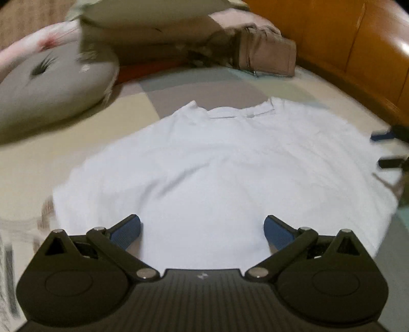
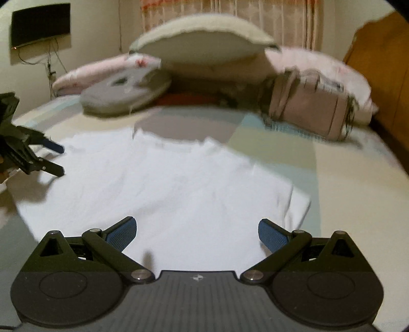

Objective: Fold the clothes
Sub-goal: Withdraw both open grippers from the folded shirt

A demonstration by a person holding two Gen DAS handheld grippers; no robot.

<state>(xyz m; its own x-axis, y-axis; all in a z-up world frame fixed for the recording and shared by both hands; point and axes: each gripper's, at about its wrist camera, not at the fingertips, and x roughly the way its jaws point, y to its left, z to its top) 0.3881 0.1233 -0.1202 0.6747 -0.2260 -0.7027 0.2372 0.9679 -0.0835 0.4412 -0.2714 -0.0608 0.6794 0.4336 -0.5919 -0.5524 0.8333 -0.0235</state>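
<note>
A white T-shirt lies spread flat on the bed, with its collar at the far side. My left gripper is open over the shirt's near hem, its blue pads wide apart and holding nothing. The right gripper shows at the right edge, by the shirt's side. In the right wrist view the same T-shirt fills the middle, one sleeve lying out to the right. My right gripper is open above the near hem and holds nothing. The left gripper hangs open at the shirt's left edge.
The bed sheet has pastel patches. A round grey cushion lies far left, pillows and a folded brownish bundle beyond the collar. An orange wooden headboard runs along the right. A dark screen hangs on the wall.
</note>
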